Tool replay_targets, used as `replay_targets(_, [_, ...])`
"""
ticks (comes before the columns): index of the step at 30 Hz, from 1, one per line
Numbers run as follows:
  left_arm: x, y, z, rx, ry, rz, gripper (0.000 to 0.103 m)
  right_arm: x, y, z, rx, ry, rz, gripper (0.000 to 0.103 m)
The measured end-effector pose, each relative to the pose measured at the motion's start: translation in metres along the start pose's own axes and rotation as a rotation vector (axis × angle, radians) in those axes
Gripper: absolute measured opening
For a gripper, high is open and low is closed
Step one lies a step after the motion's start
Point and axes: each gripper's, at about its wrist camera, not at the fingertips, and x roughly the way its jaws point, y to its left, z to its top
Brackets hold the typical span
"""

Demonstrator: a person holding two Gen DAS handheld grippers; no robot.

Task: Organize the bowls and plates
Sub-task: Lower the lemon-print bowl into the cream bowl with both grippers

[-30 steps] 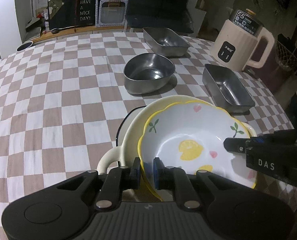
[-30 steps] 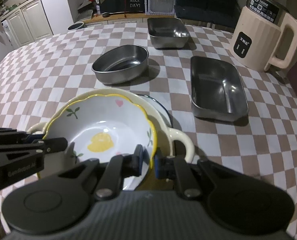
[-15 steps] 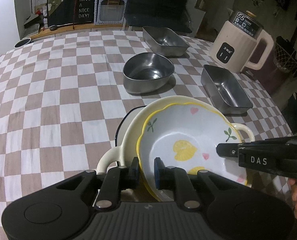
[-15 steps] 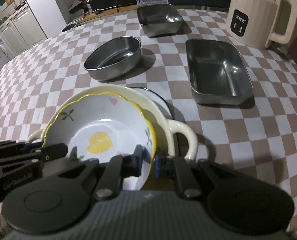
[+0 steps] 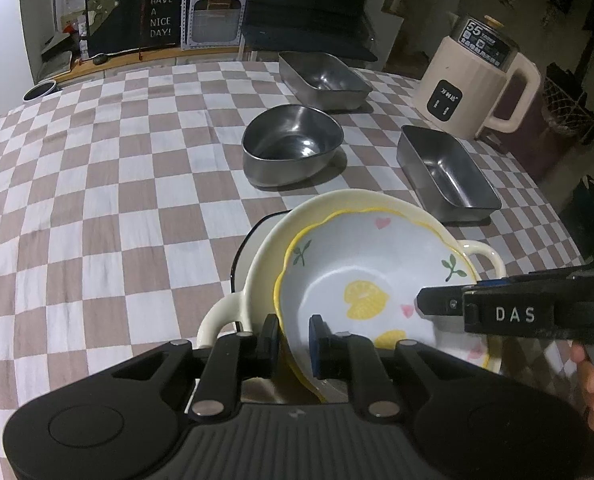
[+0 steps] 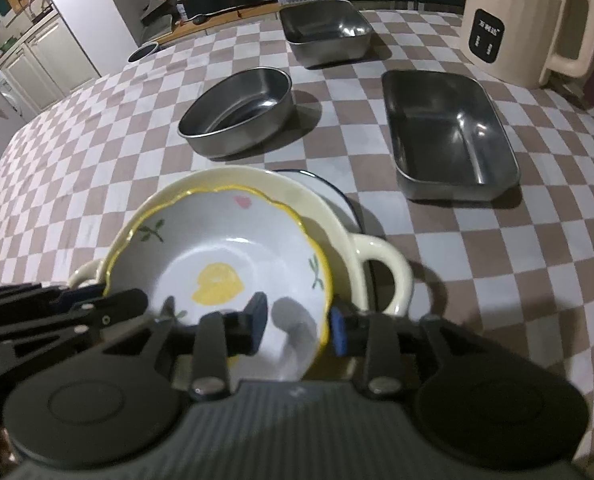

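Your right gripper (image 6: 295, 326) has just been opening; its pads now stand clear either side of the scalloped white lemon-print bowl's (image 6: 221, 256) near rim. Your left gripper (image 5: 293, 338) clamps the opposite rim. The bowl sits nested in the cream two-handled ceramic dish (image 6: 337, 232), steel pans beyond.

Your lemon-print bowl (image 6: 217, 256), scalloped yellow rim, sits tilted inside the cream two-handled dish (image 6: 337, 236). Under both there's what looks like a white blue-rimmed plate (image 6: 337, 196), mostly hidden.
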Motion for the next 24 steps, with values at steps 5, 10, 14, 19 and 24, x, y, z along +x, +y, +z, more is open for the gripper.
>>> replay_targets(5, [-0.005, -0.001, 0.000, 0.018, -0.012, 0.002, 0.016, -0.002, -0.001, -0.001, 0.008, -0.005, 0.005, 0.041])
replay_targets(10, [-0.008, 0.000, -0.001, 0.021, -0.017, -0.008, 0.016, -0.006, 0.001, -0.001, -0.002, -0.015, -0.012, 0.041])
replay_targets(14, [-0.010, 0.001, -0.002, 0.023, -0.020, -0.017, 0.016, -0.013, 0.001, -0.001, -0.012, -0.041, -0.018, 0.042])
replay_targets(19, [-0.015, 0.003, -0.002, 0.021, -0.032, -0.023, 0.018, -0.026, -0.001, -0.002, -0.013, -0.079, 0.003, 0.044])
replay_targets(24, [-0.020, 0.003, -0.002, 0.016, -0.036, -0.019, 0.019, -0.035, 0.003, -0.008, -0.046, -0.096, 0.036, 0.046])
